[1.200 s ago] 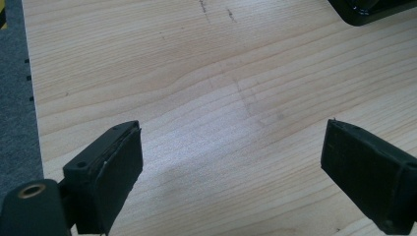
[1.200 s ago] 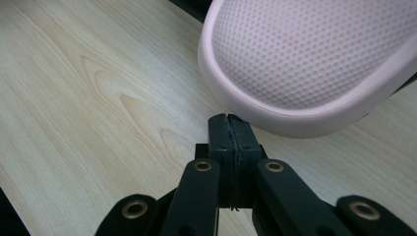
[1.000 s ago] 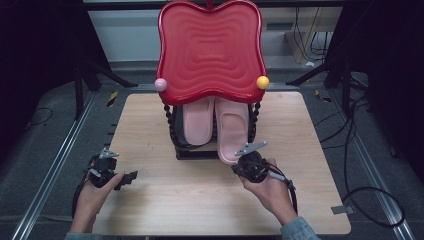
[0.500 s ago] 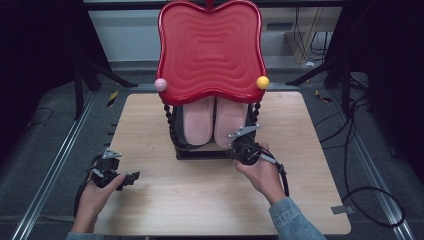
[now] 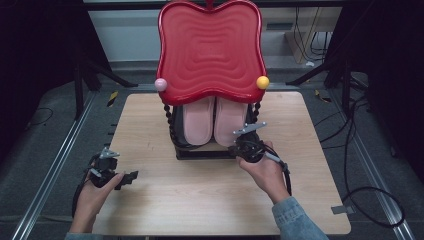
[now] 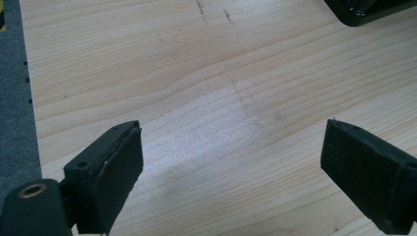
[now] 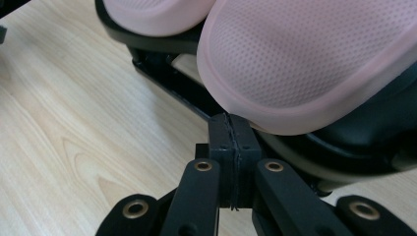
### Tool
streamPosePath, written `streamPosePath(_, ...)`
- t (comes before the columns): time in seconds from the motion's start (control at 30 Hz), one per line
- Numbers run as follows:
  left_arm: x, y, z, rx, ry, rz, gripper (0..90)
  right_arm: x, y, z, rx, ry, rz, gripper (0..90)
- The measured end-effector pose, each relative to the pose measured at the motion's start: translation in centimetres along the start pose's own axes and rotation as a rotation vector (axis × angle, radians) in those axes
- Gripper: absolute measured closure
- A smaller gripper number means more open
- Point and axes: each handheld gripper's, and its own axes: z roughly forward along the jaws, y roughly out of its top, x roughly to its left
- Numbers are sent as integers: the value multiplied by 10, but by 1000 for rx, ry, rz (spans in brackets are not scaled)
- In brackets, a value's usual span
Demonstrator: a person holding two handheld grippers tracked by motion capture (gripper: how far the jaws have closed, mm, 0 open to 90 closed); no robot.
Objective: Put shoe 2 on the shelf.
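Under the red wavy-topped tray (image 5: 210,47) at the far middle of the desk (image 5: 200,200), two pink slippers (image 5: 215,120) lie side by side on the lower shelf of a black rack (image 5: 200,152), heels toward the person. A pink ball (image 5: 160,84) sits at the tray's left front corner and a yellow ball (image 5: 262,82) at its right front corner, each atop a twisted black post. From the high view, the right hand-held gripper (image 5: 239,148) sits at the rack's front right, just below the right slipper's heel. The right gripper view adds the detail: its jaws are pressed together with nothing between them, their tip right under the perforated edge of the right slipper (image 7: 314,64), against the black shelf (image 7: 344,132); whether the tip touches the slipper cannot be told. The left hand-held gripper (image 5: 131,177) is held low over the desk's near left part, well apart from the rack. The left gripper view shows its jaws spread wide over bare wood grain (image 6: 221,98), with a corner of the rack base (image 6: 364,10) at top right. No writing or brand can be read anywhere.
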Motion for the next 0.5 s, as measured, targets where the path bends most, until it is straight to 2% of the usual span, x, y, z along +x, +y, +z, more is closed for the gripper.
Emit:
streamPosePath(0.2,1,0,0,0,-2,-1,85,-4,10,7,1,-4,8,900)
streamPosePath(0.4,1,0,0,-4,-2,-1,82,-3,8,6,-6,-3,5,898)
streamPosePath(0.47,0,0,1,-5,-3,4,76,-1,4,5,-18,12,0,873)
streamPosePath(0.5,-1,0,1,-2,-2,8,70,1,-2,4,-24,29,-7,821)
